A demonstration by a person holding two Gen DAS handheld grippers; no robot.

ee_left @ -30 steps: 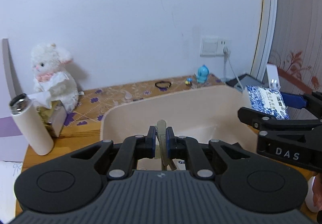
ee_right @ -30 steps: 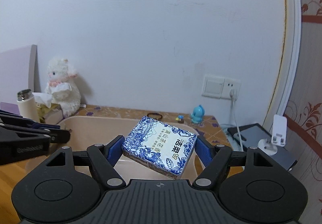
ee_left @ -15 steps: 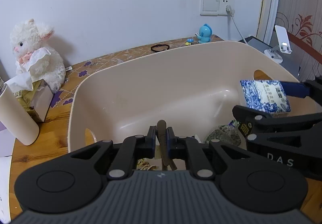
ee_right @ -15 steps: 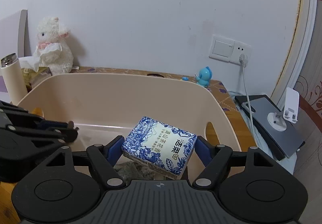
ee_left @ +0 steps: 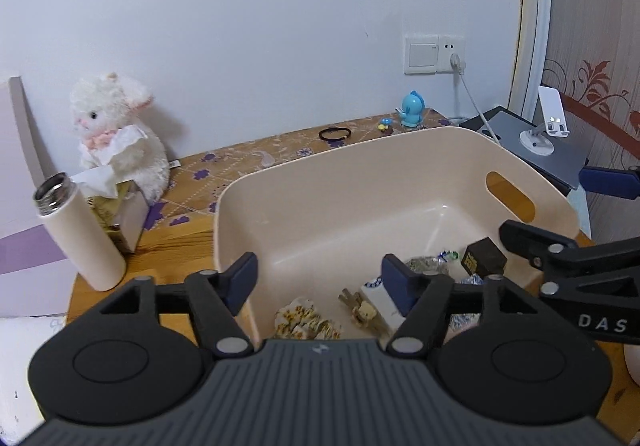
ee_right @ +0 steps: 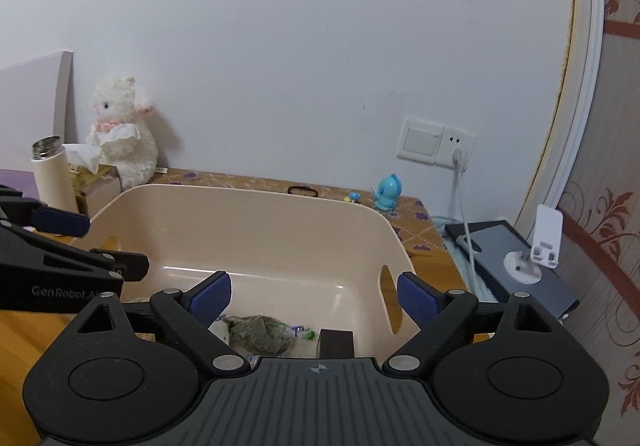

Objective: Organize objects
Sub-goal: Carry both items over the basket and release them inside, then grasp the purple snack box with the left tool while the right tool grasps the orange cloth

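Cream plastic, the storage bin (ee_left: 400, 181) sits in the middle of the wooden worktop (ee_left: 180, 242), and the sorted things lie at its near end: a dark little box (ee_left: 482, 254), a greenish packet (ee_right: 260, 332), a yellow-white snack pack (ee_left: 304, 322) and a small wooden piece (ee_left: 360, 308). A blue-and-white edge shows low among them, too hidden to name. The left hand-held gripper (ee_left: 318, 278) hangs over the near rim with its blue pads spread wide and nothing between them; the right hand-held gripper (ee_right: 314, 296) is likewise spread and empty above the near right part of the bin.

The step in hand seems to be drawing clear and choosing the next loose item. To do it well, lift both tools straight up before swinging sideways, so no finger catches the rim or handle slot (ee_left: 510, 189). Outside the bin, far off, lie a black hair band (ee_left: 335, 133) and a blue figurine (ee_left: 412, 114); at the left stand a white flask (ee_left: 80, 232), a tissue box (ee_left: 120, 209) and a plush lamb (ee_left: 116, 133).
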